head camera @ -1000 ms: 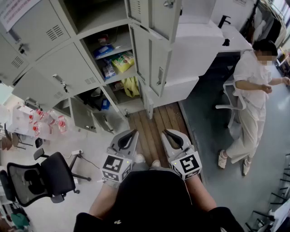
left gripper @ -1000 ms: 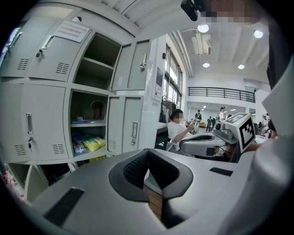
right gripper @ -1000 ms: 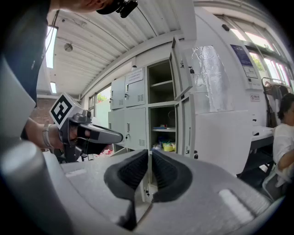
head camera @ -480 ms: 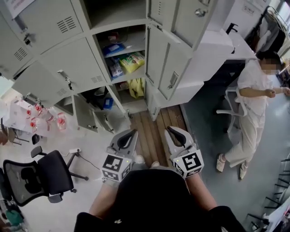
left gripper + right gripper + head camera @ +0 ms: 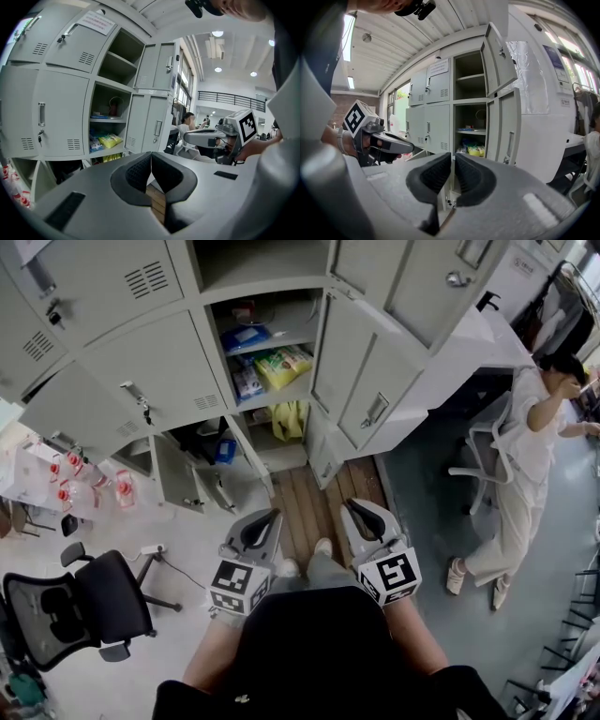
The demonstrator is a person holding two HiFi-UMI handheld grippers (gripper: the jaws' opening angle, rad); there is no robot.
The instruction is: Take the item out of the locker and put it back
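The open locker column (image 5: 265, 352) holds a yellow-green snack bag (image 5: 284, 367) and blue packets (image 5: 246, 382) on its middle shelf, with a yellow item (image 5: 289, 420) on the shelf below. My left gripper (image 5: 265, 518) and right gripper (image 5: 356, 510) hang side by side at waist height, well short of the lockers. Both point toward them, and each is shut with nothing between its pads. The left gripper view looks over the shut left gripper (image 5: 151, 157) to the snack bag (image 5: 110, 138). Past the right gripper (image 5: 453, 157), the same snack bag (image 5: 476, 150) shows.
Open locker doors (image 5: 370, 381) stick out on the right of the column, and a low door (image 5: 173, 479) stands open at the left. A black office chair (image 5: 80, 601) and red-capped bottles (image 5: 89, 488) are at the left. A person in white (image 5: 530, 456) stands by a chair (image 5: 483, 451).
Both grippers have come closer to the lockers, which now sit larger and lower in the head view. The person at the right has raised a hand to the head.
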